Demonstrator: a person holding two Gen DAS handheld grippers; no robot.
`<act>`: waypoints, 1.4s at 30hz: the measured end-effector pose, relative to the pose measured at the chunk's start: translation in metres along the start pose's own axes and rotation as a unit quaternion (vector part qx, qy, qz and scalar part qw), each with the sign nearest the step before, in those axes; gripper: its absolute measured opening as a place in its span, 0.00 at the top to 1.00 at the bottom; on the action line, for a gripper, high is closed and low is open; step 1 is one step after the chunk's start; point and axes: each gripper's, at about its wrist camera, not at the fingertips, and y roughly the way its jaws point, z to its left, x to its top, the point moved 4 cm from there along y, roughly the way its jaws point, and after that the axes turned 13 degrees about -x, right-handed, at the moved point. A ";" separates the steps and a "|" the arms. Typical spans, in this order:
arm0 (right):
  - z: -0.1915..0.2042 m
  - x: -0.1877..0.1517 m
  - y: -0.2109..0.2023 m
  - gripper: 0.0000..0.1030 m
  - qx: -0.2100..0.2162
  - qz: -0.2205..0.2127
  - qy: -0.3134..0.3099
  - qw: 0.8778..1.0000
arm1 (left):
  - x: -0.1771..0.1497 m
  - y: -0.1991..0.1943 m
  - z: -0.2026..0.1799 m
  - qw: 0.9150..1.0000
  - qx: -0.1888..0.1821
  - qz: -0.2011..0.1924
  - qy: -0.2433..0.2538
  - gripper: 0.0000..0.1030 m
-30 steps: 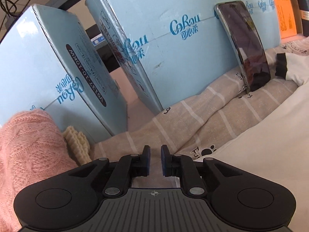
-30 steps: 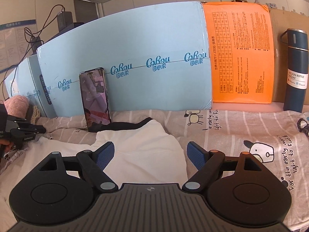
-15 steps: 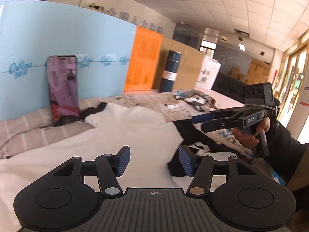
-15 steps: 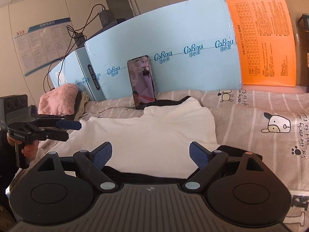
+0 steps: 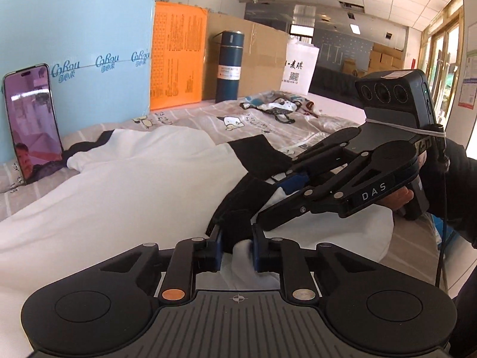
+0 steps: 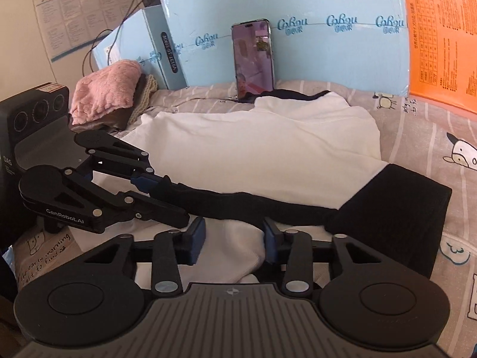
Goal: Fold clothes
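A white garment with black hem and cuffs (image 5: 125, 203) lies spread on the bed; it also shows in the right wrist view (image 6: 253, 149). My left gripper (image 5: 237, 246) is shut on the garment's near edge, with black hem and white cloth between its pads. My right gripper (image 6: 234, 243) has white cloth between its pads, just below the black hem band (image 6: 268, 205), and its jaws are part closed around it. The two grippers sit close together at the same edge; each shows in the other's view, the right (image 5: 292, 179) and the left (image 6: 146, 182).
A phone (image 5: 31, 119) leans on blue boxes (image 5: 89, 29) at the back. An orange box (image 5: 179, 56), a dark flask (image 5: 229, 65) and a white bag (image 5: 299, 68) stand behind the bed. A pink knit pile (image 6: 104, 89) lies at the left. The bedsheet (image 6: 432, 125) has cartoon prints.
Both grippers have come down to the garment's near black-hemmed edge and closed on it. The left one swung from the blue boxes to face the bed.
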 end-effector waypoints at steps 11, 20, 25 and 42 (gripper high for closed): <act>0.061 -0.007 -0.136 0.90 0.051 -0.182 -0.024 0.982 | -0.015 -0.090 -0.085 0.981 -0.112 -0.140 0.076 0.86; 0.116 -0.076 -0.160 0.90 0.063 -0.091 -0.040 0.993 | -0.073 -0.082 -0.132 0.979 -0.173 -0.012 0.104 0.85; 0.122 -0.103 -0.161 0.73 0.050 -0.061 -0.015 0.997 | -0.088 -0.078 -0.140 0.973 -0.203 0.023 0.106 0.66; -0.020 -0.102 -0.130 0.24 -0.034 -0.071 0.460 0.884 | -0.049 -0.162 -0.045 0.993 0.082 -0.059 0.061 0.39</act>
